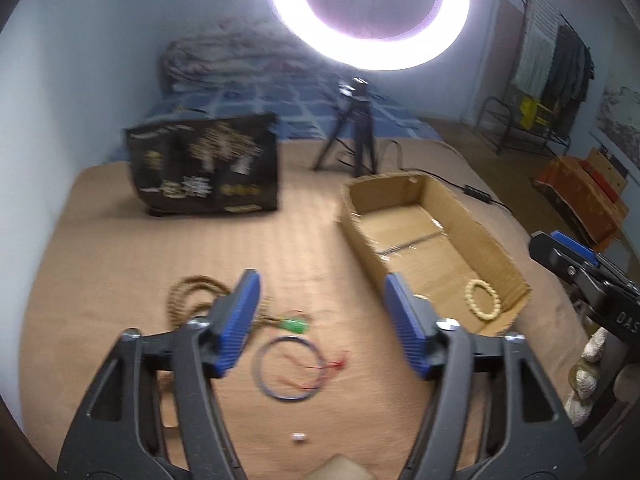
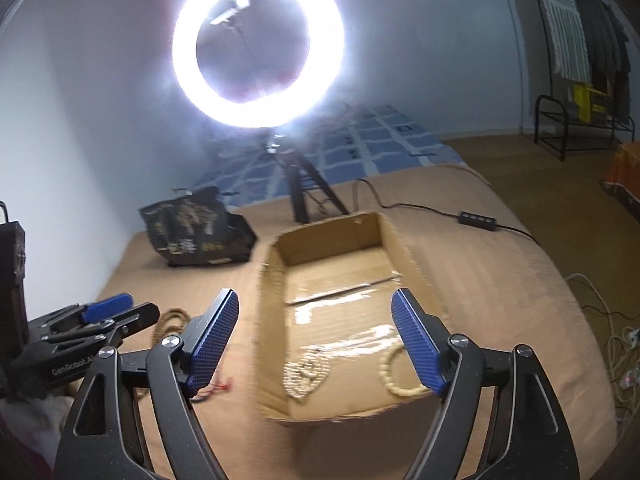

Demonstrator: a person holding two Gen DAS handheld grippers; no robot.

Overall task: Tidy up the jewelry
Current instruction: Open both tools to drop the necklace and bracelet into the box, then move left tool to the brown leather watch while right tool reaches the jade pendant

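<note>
The left gripper (image 1: 322, 324) has its two blue fingers (image 1: 239, 322) spread wide, and nothing is between them. It hangs over the tan bed cover (image 1: 120, 264). Under it, on the cover, lies a thin blue ring bangle (image 1: 287, 368) with red threads (image 1: 334, 365) by its right side. Just left of that lies a brown bead necklace (image 1: 192, 296) in loose loops, with a small green piece (image 1: 295, 324) at its end. A tiny white bit (image 1: 298, 437) lies alone near the bottom edge.

The right gripper (image 2: 316, 344) also has its fingers (image 2: 214, 340) wide apart and holds nothing. It hangs over the near end of an open cardboard box (image 2: 272, 320). The box is long and low (its walls are short, so there is free room above it). Inside, near the front wall, lie a pale cream bead bracelet (image 2: 394, 376) and a heap of small pale beads (image 2: 306, 374). The two are close but I cannot tell if they touch. The far half of the box floor is bare and shiny with tape.

The box lies to the right of the loose jewelry, with a strip of bare cover between them. Further back stand a black bag (image 1: 204, 164) with gold print and the tripod (image 1: 354, 136) of a bright ring light (image 2: 258, 44). A black cable (image 2: 476, 218) runs along the cover behind the box, near the bed's right edge.
</note>
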